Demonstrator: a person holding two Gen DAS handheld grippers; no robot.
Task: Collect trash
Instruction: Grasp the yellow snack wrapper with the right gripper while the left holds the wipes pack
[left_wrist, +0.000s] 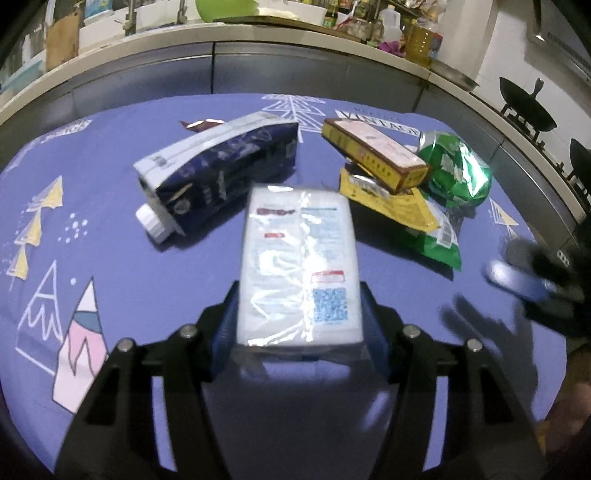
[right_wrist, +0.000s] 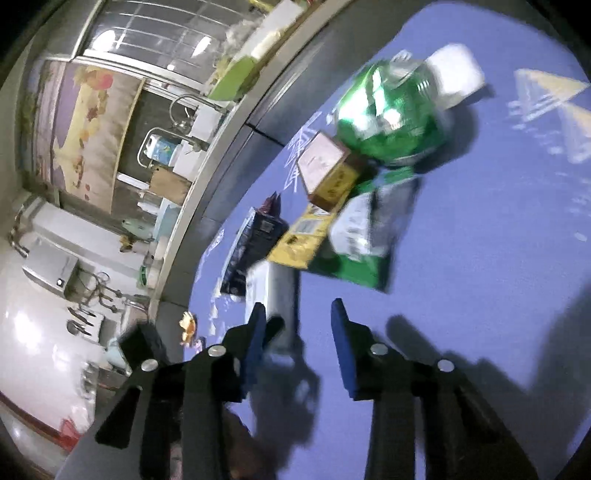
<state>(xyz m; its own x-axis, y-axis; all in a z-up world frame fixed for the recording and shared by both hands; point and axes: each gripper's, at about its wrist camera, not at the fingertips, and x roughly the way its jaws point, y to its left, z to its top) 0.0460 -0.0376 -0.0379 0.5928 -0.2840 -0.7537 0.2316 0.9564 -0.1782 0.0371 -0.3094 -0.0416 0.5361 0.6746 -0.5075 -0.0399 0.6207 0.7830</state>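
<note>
My left gripper (left_wrist: 299, 314) is shut on a white tissue pack in clear wrap (left_wrist: 297, 266) and holds it above the blue tablecloth (left_wrist: 110, 221). Beyond it lie a dark blue carton (left_wrist: 218, 173), a brown and yellow box (left_wrist: 373, 153), a yellow wrapper (left_wrist: 391, 203) and a green crinkled bag (left_wrist: 458, 170). My right gripper (right_wrist: 299, 332) is open and empty, tilted, over the cloth (right_wrist: 480, 258). The green bag (right_wrist: 388, 114), the box (right_wrist: 325, 166), the yellow wrapper (right_wrist: 299, 240), the dark carton (right_wrist: 255, 243) and the tissue pack (right_wrist: 275, 288) lie ahead of it. The right gripper shows blurred at the right edge of the left wrist view (left_wrist: 524, 273).
A grey kitchen counter (left_wrist: 295, 59) curves behind the table, with bottles, a green bowl (left_wrist: 229, 9) and a stove with black pans (left_wrist: 528, 107) at the right. A small reddish wrapper scrap (left_wrist: 201, 123) lies behind the carton. A sink with a tap (right_wrist: 184, 114) shows in the right wrist view.
</note>
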